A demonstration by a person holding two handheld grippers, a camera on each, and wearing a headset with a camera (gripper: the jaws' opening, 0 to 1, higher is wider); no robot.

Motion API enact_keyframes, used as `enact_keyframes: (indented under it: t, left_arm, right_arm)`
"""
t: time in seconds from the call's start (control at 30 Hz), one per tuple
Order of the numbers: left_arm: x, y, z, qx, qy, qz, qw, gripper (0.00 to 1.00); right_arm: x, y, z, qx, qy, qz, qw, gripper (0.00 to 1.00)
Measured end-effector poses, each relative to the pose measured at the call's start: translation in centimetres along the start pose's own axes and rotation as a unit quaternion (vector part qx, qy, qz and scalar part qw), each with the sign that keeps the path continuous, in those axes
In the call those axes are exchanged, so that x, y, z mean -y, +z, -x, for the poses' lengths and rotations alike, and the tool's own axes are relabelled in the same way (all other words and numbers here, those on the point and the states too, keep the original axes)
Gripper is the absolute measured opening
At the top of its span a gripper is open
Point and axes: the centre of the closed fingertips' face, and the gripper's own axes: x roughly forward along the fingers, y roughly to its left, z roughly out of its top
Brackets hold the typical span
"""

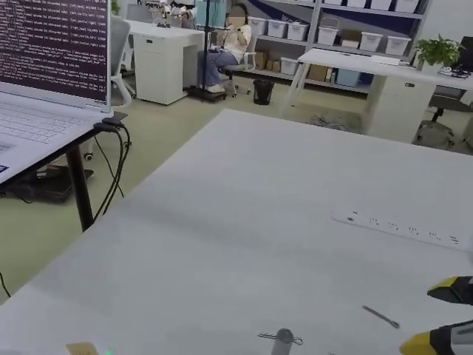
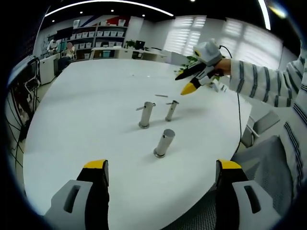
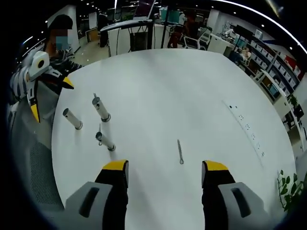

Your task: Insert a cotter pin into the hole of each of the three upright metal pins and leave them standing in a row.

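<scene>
Three upright metal pins stand near the table's front edge. In the left gripper view, two far pins (image 2: 145, 115) (image 2: 171, 110) each carry a cotter pin through the top, and the near pin (image 2: 164, 143) is bare. A loose cotter pin (image 3: 180, 151) lies flat on the white table (image 1: 244, 222), just ahead of my open right gripper (image 3: 164, 167). The head view shows that loose cotter pin (image 1: 380, 316) left of the right gripper (image 1: 432, 318), and one pinned metal pin's top (image 1: 282, 339). My left gripper (image 2: 161, 165) is open and empty, back from the bare pin.
A white power strip (image 1: 403, 228) lies on the table's right side. A laptop (image 1: 44, 81) sits on a side desk to the left, with cables hanging. A person (image 1: 225, 48) sits far back among desks and shelves.
</scene>
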Motion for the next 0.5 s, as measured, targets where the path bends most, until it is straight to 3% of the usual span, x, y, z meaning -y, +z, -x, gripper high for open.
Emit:
enact_keyframes:
  t: [0.27, 0.5]
  left_arm:
    - [0.9, 0.2, -0.1, 0.004, -0.014, -0.004, 0.9999, 0.90]
    - [1.1, 0.0, 0.1, 0.002, -0.020, 0.004, 0.9998, 0.90]
  right_arm:
    - [1.2, -1.1, -2.1, -0.040, 0.011, 0.018, 0.9990, 0.50]
    - [1.9, -2.0, -3.8, -0.064, 0.030, 0.020, 0.9973, 0.32]
